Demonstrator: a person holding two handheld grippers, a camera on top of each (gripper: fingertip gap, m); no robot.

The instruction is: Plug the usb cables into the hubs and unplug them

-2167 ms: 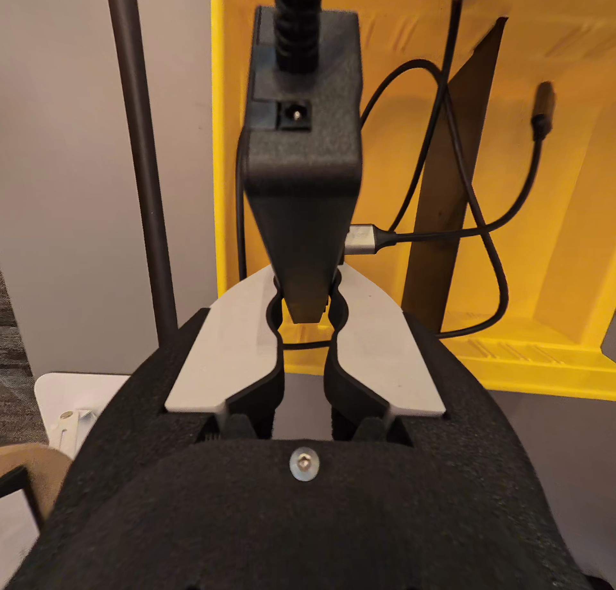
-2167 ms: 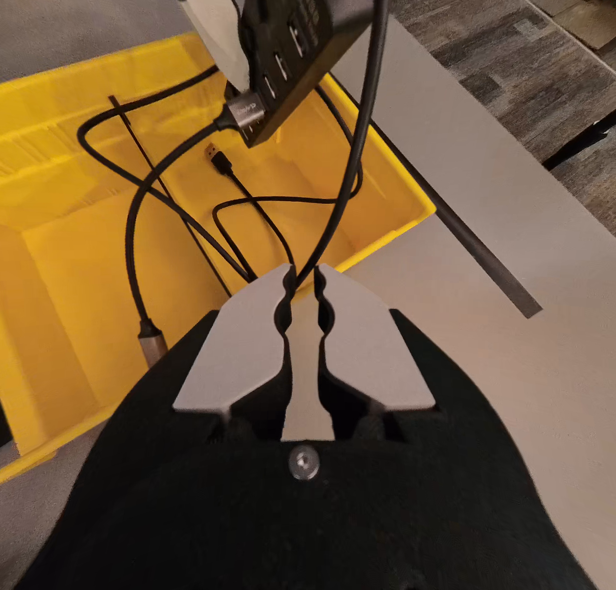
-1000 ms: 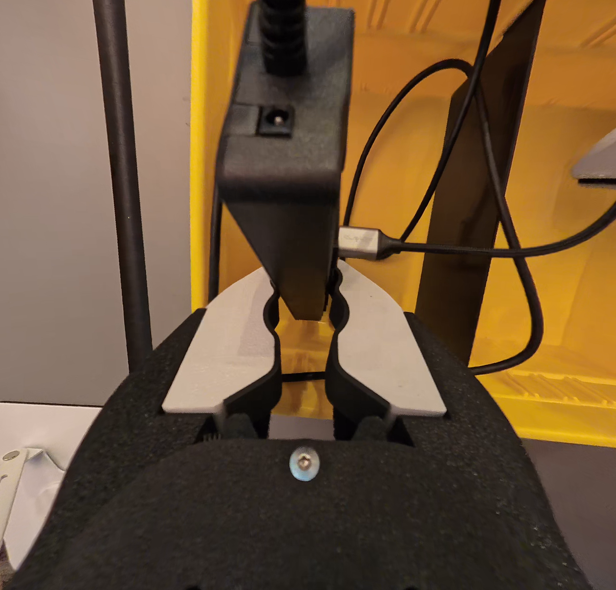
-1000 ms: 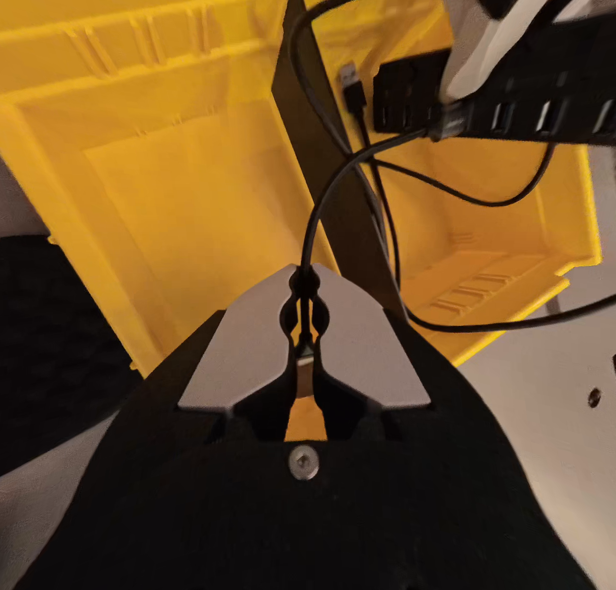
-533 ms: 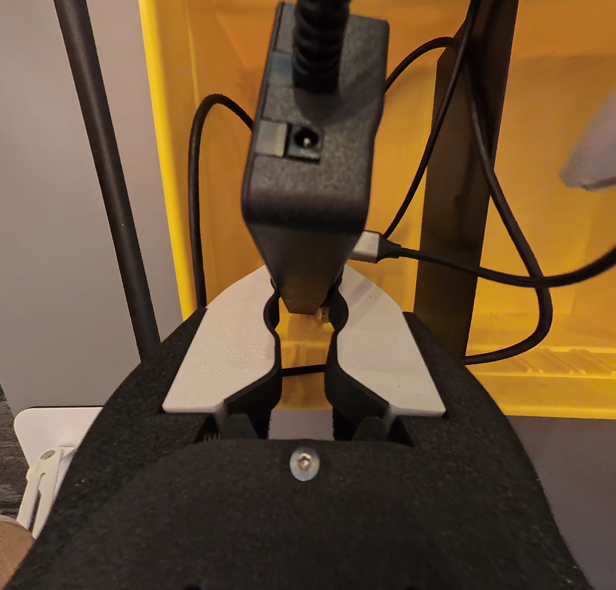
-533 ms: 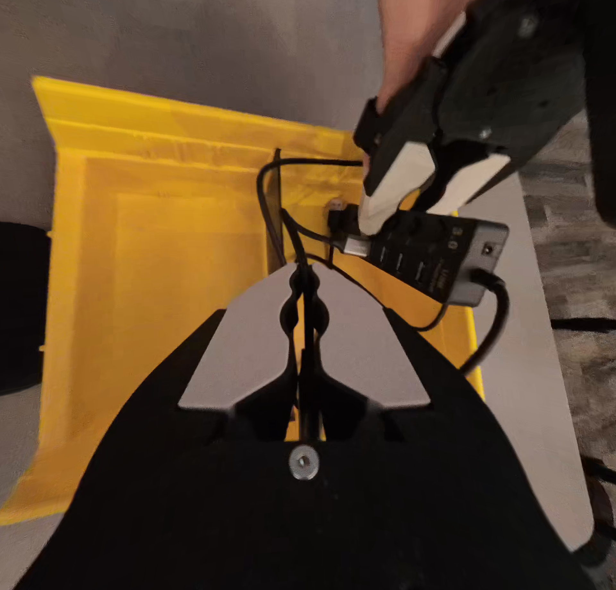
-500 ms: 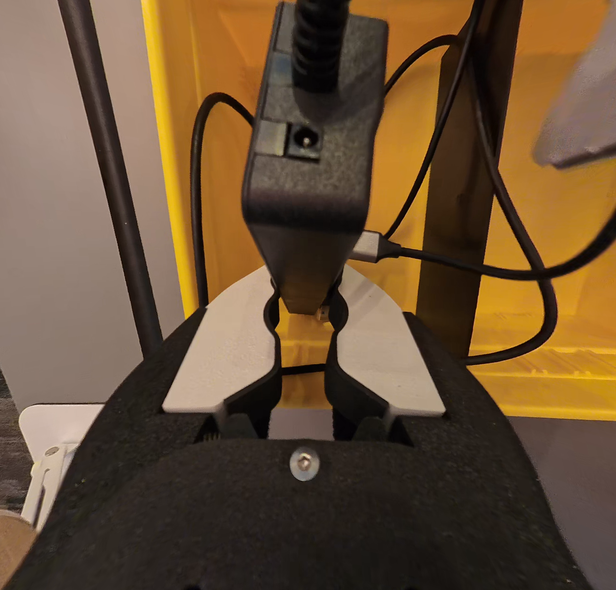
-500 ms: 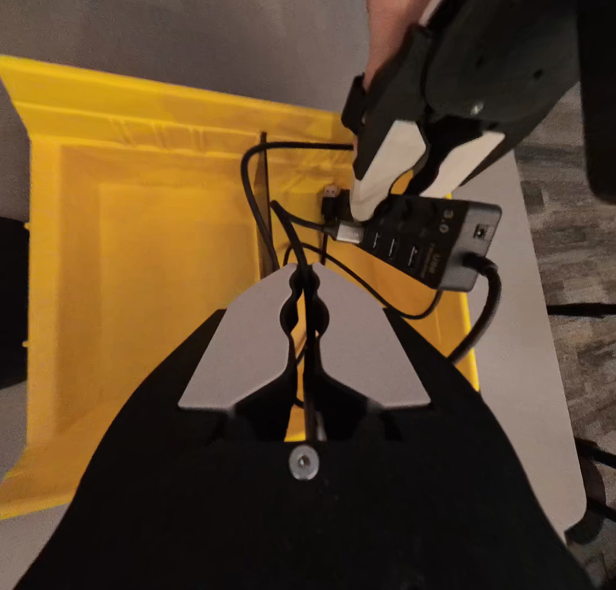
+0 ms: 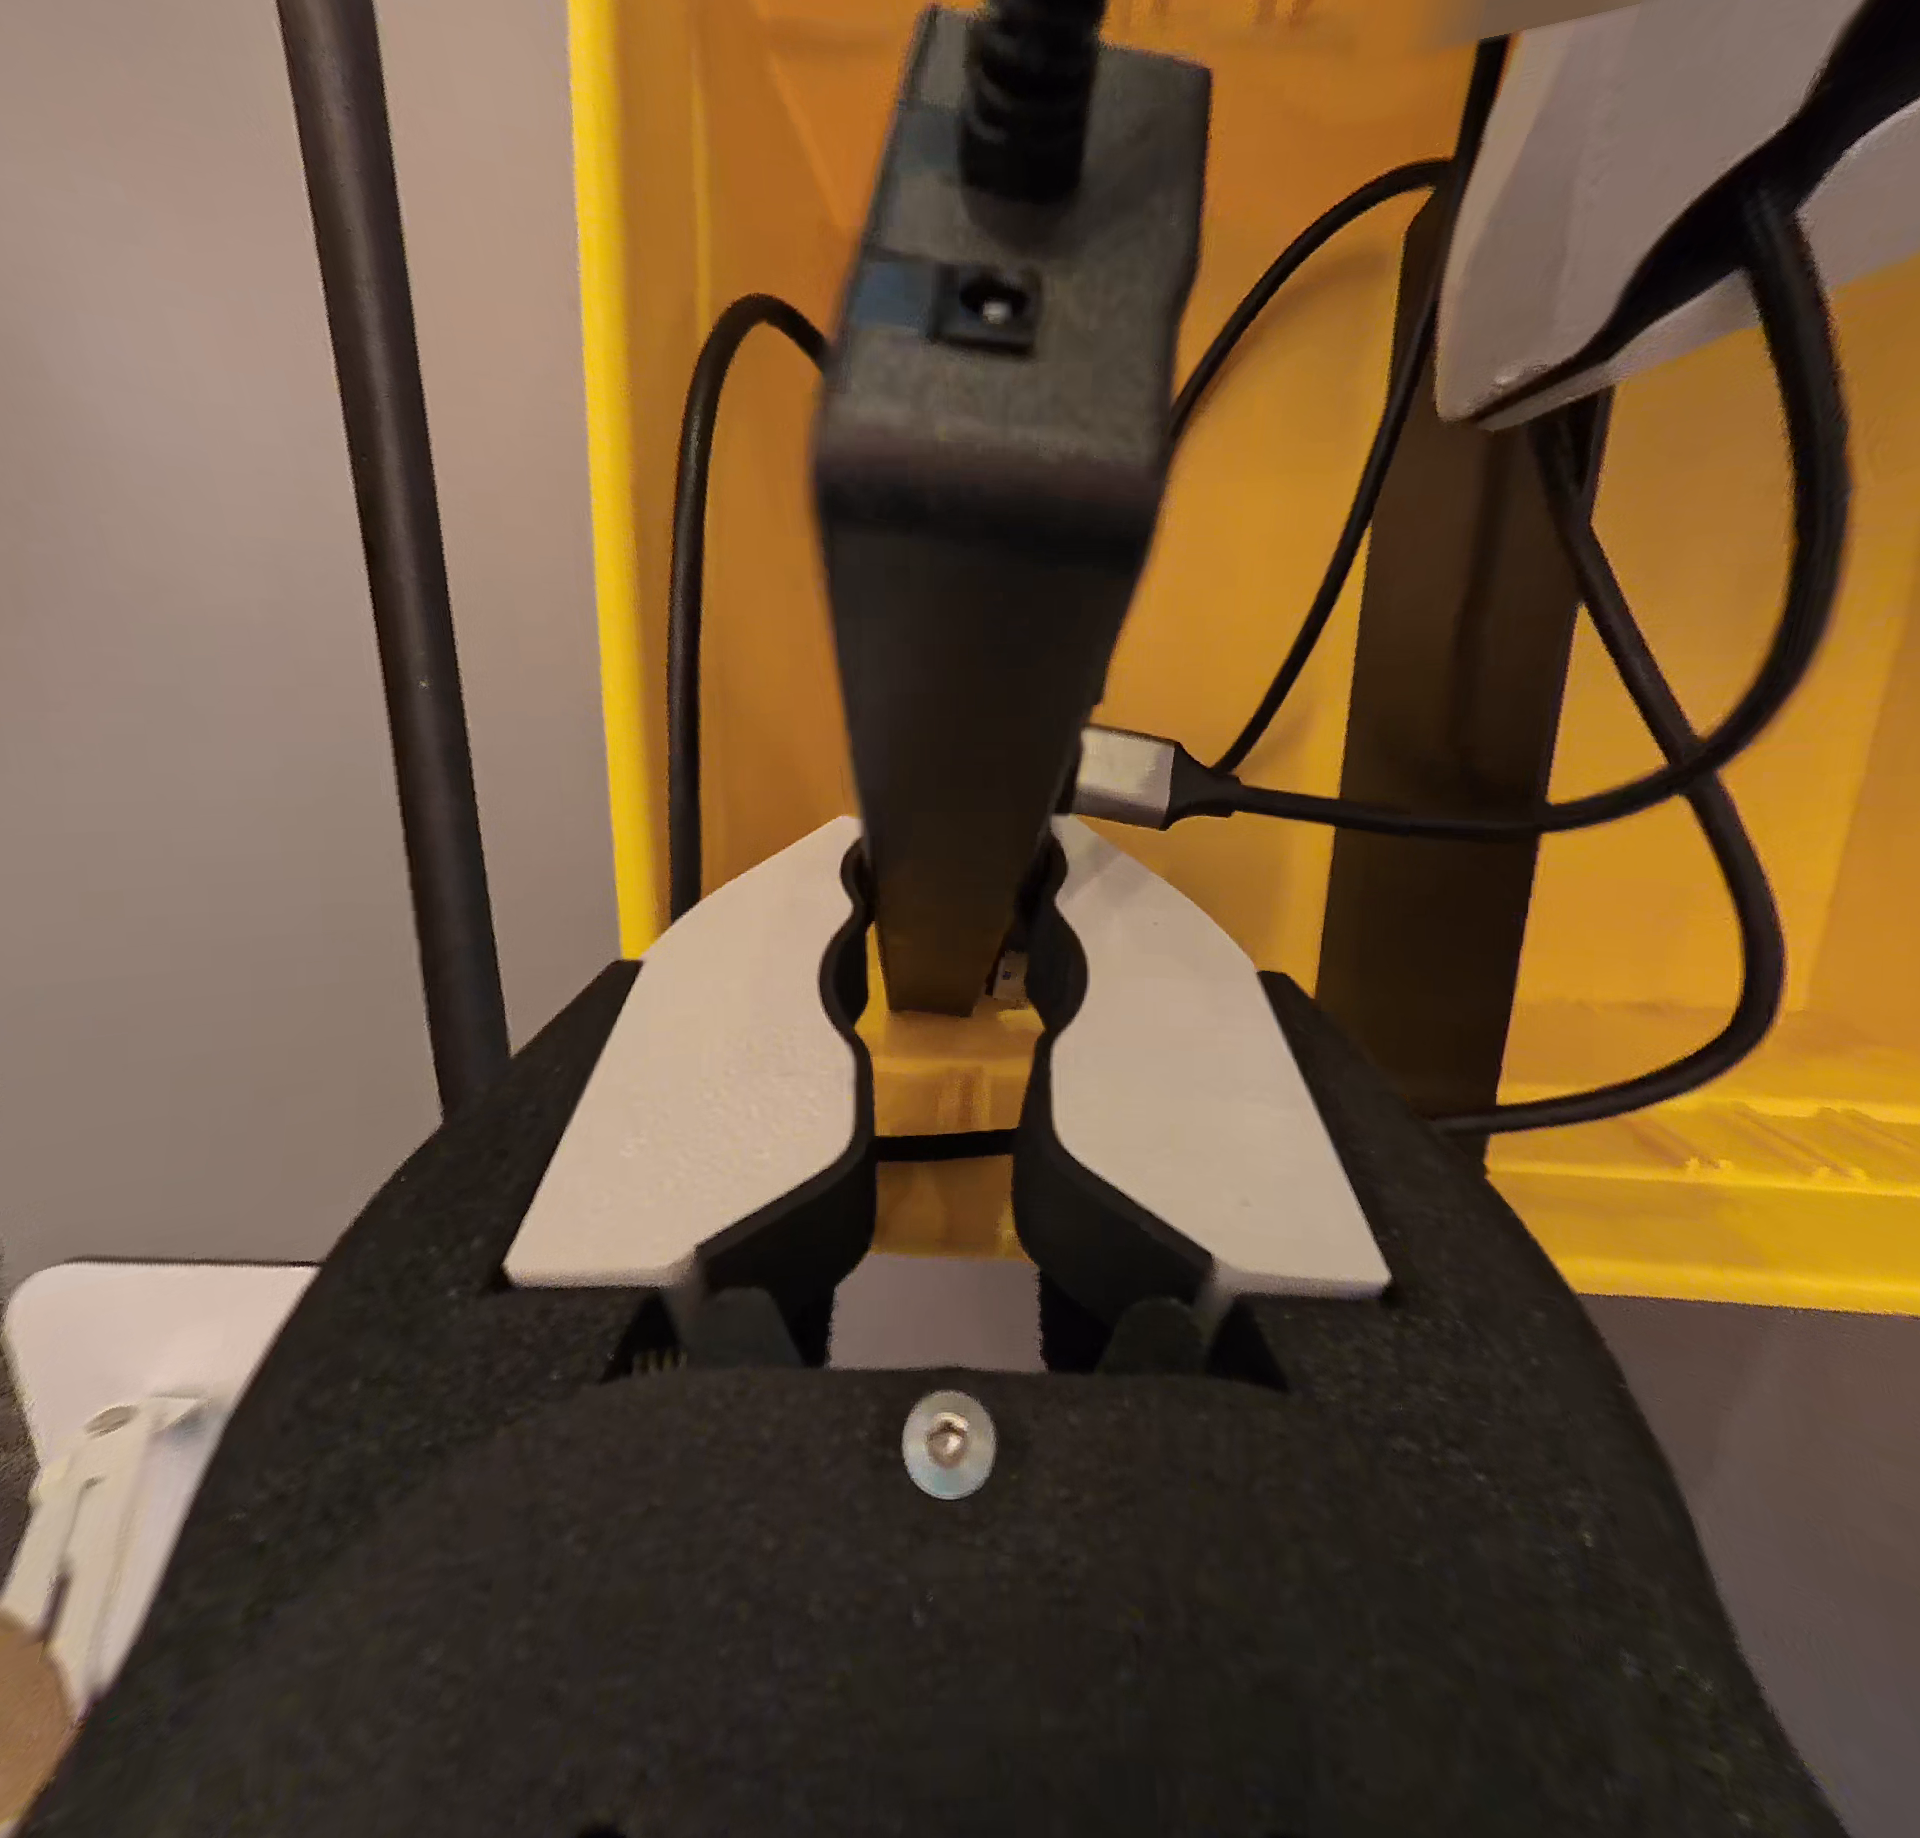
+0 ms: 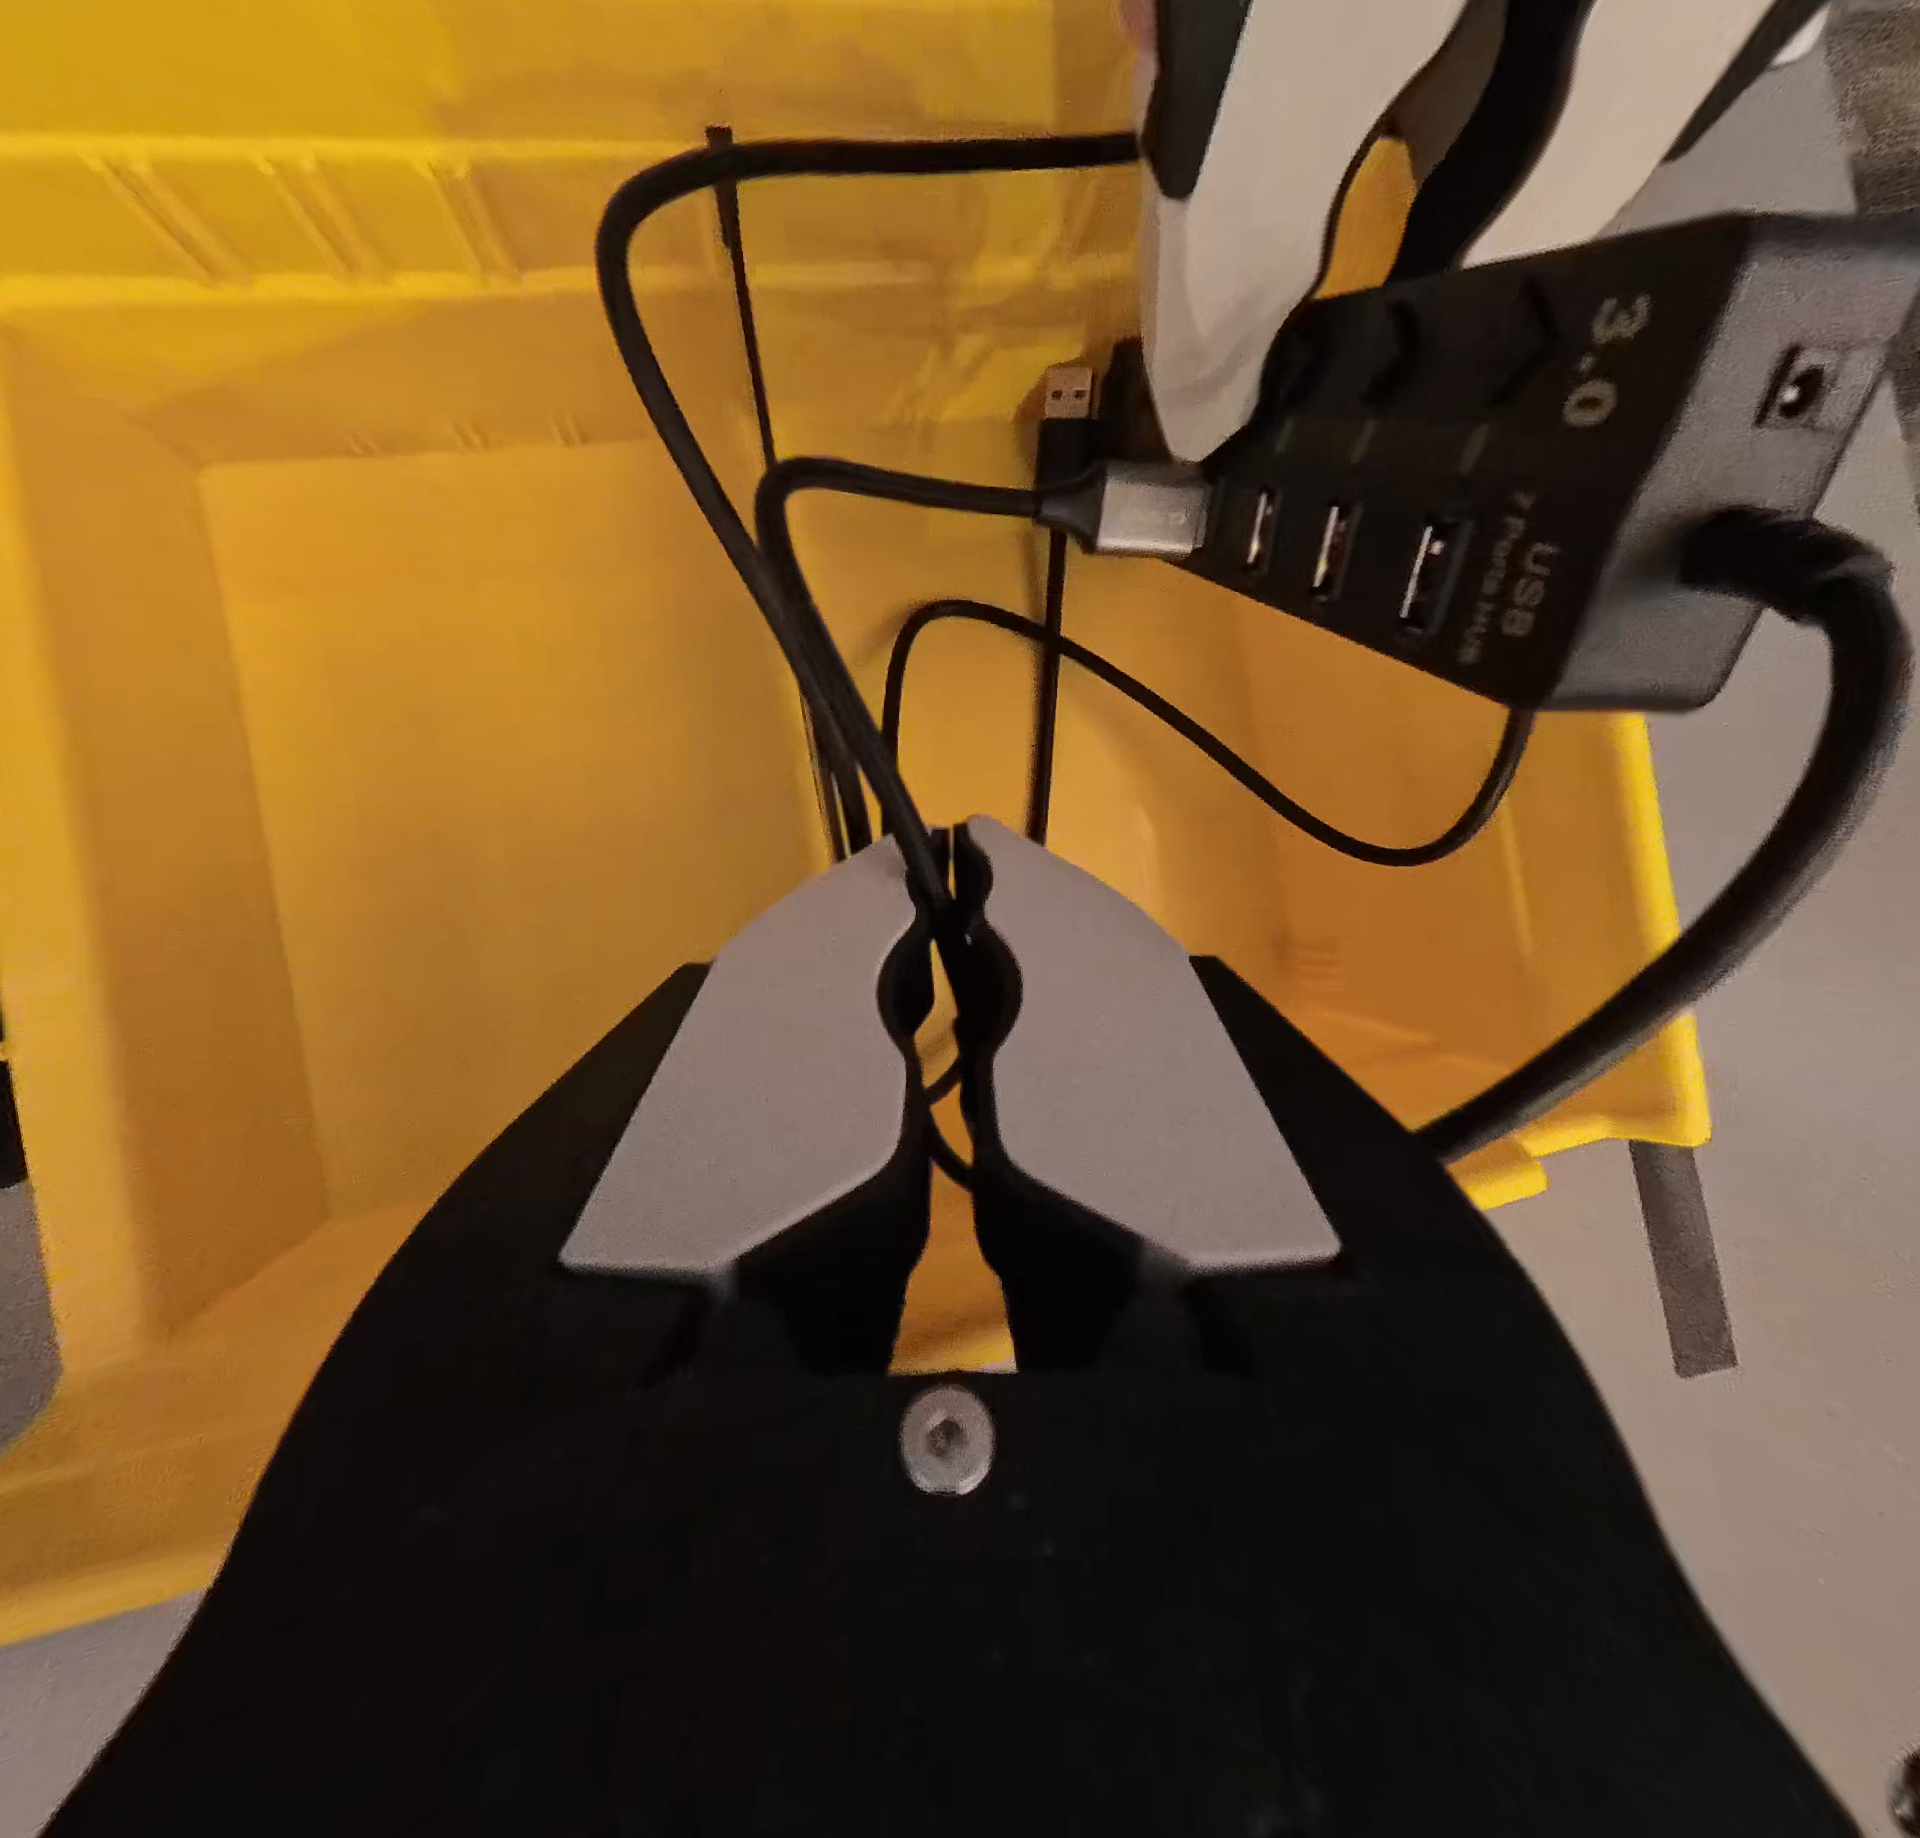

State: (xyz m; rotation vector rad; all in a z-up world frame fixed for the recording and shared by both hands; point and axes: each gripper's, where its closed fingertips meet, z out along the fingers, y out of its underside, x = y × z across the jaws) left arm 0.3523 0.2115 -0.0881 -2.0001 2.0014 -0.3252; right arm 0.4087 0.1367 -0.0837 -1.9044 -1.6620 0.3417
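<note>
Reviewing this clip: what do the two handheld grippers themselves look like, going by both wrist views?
Both match: the left gripper and right gripper each have a black, foam-textured body, one silver screw at its centre, and two flat pale-grey fingers with wavy black inner edges. No sleeve is visible.

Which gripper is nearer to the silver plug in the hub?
Left. The left gripper is shut on the hub just beside the silver plug. The right gripper pinches that plug's cable farther along, away from the plug.
</note>
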